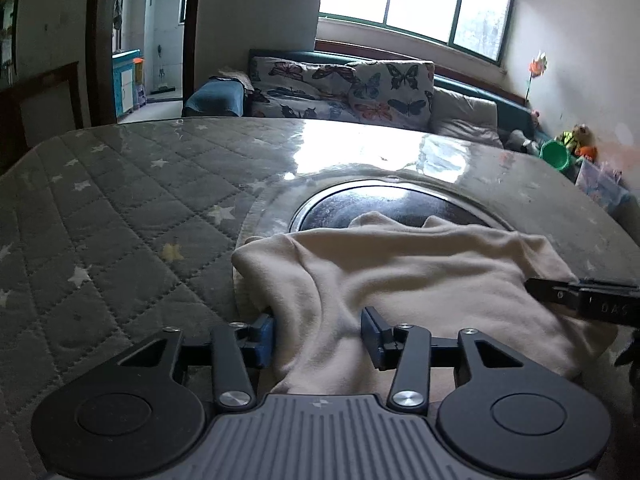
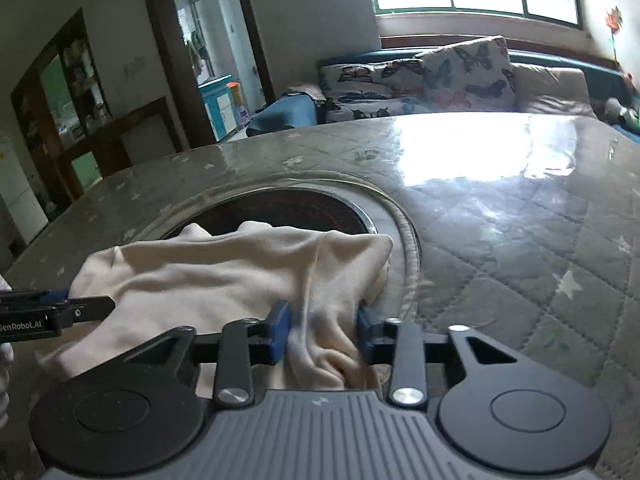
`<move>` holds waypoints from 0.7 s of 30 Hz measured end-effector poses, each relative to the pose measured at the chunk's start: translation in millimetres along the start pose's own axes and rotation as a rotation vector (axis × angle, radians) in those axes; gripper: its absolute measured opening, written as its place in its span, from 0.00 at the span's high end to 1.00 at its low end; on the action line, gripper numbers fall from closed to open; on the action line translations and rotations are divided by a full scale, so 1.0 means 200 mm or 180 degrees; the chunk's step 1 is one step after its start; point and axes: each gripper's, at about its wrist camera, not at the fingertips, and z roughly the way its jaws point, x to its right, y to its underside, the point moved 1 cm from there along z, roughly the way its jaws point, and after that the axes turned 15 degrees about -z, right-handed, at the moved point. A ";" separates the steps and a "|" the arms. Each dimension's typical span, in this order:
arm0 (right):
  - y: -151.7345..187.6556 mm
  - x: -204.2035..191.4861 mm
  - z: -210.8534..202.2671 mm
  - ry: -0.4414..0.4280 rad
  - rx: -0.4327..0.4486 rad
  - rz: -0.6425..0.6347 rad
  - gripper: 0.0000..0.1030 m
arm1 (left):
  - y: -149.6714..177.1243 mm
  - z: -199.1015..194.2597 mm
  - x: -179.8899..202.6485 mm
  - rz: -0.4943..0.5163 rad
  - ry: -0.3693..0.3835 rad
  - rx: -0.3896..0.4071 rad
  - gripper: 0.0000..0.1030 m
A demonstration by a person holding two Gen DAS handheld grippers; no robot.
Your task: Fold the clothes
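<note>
Cream garment [image 1: 400,264] between both tools' pads

Both rigs are looking like twins; the left gripper [image 1: 318,336] and right gripper [image 2: 322,330] are each showing matte black linkage arms with silver screw heads, blue pads on the fingers [image 1: 265,340], round black discs either side and a grey ribbed plate in the middle; white "GenRobot.AI"-type lettering is showing on the side of the left one, partly cut off.
</note>
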 end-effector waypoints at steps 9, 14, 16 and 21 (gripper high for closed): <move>-0.01 0.06 -0.19 0.0021 0.0247 0.0060 0.85 | -0.01 -0.05 0.08 -0.0027 0.0208 -0.0057 0.79; 0.02 0.15 -0.33 0.0244 0.0277 0.0031 0.86 | -0.01 -0.04 0.25 0.0101 0.0445 -0.0110 0.79; 0.05 0.21 -0.39 0.0371 0.0268 0.0051 0.86 | 0.01 -0.03 0.34 0.0167 0.0540 -0.0160 0.79; 0.15 0.38 -0.55 0.0737 0.0226 0.0166 0.86 | 0.06 0.04 0.58 0.0377 0.0772 -0.0316 0.79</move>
